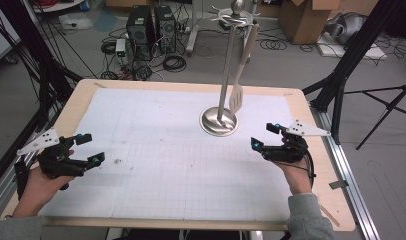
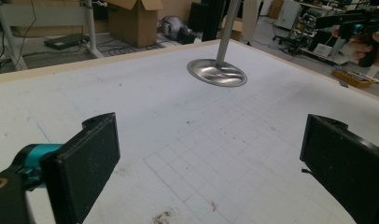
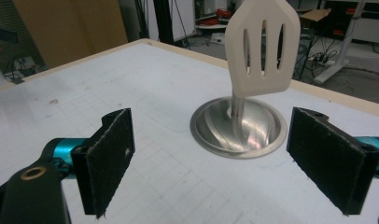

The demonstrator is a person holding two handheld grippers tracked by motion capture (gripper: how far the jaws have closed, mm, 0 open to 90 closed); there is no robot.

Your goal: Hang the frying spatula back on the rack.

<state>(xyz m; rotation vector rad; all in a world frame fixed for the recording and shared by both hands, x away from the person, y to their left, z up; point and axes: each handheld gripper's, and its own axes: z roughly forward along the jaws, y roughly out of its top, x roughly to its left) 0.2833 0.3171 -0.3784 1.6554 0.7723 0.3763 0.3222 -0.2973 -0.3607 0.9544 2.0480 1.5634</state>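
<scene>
1. The left gripper (image 1: 90, 149) sits at the lower left of the high view, held in the person's left hand (image 1: 38, 187). Its jaws stand wide apart with nothing between them. In the left gripper view, bare gridded sheet lies between the two black pads (image 2: 87, 163).
2. The right gripper (image 1: 265, 136) is at the right of centre in the high view, held in the right hand (image 1: 297, 175). Its jaws are also spread and hold nothing. The right gripper view shows its pads (image 3: 110, 156) well apart at the bottom of the frame.
3. Just up and left of the right gripper in the high view stands a metal utensil stand (image 1: 226, 70). Its round base (image 1: 219, 122) rests on the white grid mat (image 1: 156, 165), and its upright pole rises to hooks near the top centre.
4. A cream slotted spatula (image 1: 237, 97) hangs from the stand with its blade down, just beside the pole and above the base. It fills the upper middle of the right gripper view, apart from both pads.
5. The mat covers a wooden table (image 1: 83, 95). Beyond it, at the top of the high view, are computer towers (image 1: 150, 30), cables and cardboard boxes (image 1: 303, 17) on the floor.
</scene>
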